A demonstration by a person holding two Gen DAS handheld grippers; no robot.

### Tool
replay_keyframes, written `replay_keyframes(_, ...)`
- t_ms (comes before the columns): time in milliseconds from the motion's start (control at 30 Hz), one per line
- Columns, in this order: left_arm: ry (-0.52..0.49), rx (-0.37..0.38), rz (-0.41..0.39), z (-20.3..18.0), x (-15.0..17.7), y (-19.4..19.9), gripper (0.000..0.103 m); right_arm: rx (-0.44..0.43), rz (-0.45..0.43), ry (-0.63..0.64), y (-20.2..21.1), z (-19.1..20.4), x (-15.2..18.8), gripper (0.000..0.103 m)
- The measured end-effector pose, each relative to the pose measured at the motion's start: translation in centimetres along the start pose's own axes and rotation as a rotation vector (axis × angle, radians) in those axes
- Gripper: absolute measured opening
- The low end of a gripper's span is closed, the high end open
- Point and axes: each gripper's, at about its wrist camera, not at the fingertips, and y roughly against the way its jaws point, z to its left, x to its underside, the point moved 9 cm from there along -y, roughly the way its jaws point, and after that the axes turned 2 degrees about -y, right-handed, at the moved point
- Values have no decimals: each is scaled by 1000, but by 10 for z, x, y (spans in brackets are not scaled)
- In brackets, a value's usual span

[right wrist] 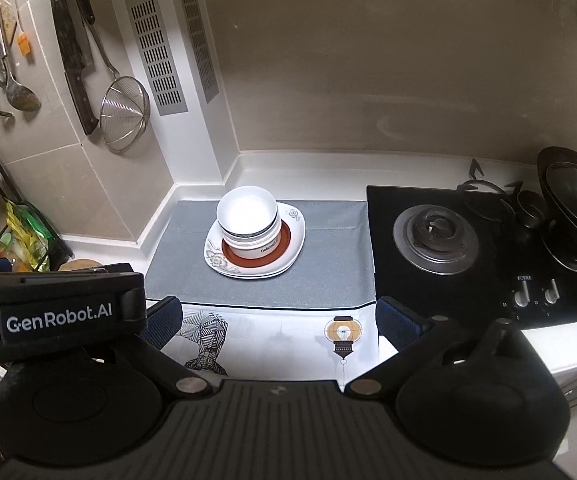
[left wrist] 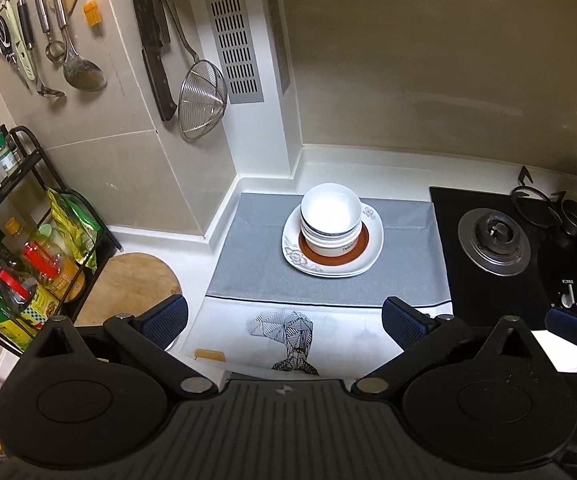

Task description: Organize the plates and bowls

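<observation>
A stack of white bowls (left wrist: 330,216) sits on a red-rimmed plate, which rests on white flower-patterned plates (left wrist: 372,248), all on a grey mat (left wrist: 256,264). The same stack of bowls (right wrist: 247,216) on the plates (right wrist: 294,236) shows in the right wrist view. My left gripper (left wrist: 284,322) is open and empty, held back from the stack above the counter's front. My right gripper (right wrist: 276,322) is open and empty, also short of the stack. The left gripper's body (right wrist: 56,312) shows at the left of the right wrist view.
A gas stove (left wrist: 496,240) with a wok (right wrist: 576,204) stands at the right. A rack of bottles (left wrist: 20,272) and a wooden board (left wrist: 128,284) stand at the left. Knives, ladles and a strainer (left wrist: 202,98) hang on the wall. A printed white cloth (left wrist: 288,336) lies near the front.
</observation>
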Motion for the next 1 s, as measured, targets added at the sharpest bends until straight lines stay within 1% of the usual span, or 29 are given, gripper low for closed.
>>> replay_keyframes(233, 11, 37, 3, 2, 4, 5, 103, 14, -18, 4, 10, 0, 3, 103)
replay_keyframes(633, -19, 54, 2, -6, 10, 10, 103, 22, -11, -22, 17, -7, 12, 103)
replay_keyframes(867, -38, 35, -16, -11, 10, 14, 103, 1, -8, -37, 18, -13, 14, 103)
replay_keyframes(1000, -48, 25, -14, -14, 11, 13, 103, 6, -3, -38, 17, -16, 14, 103)
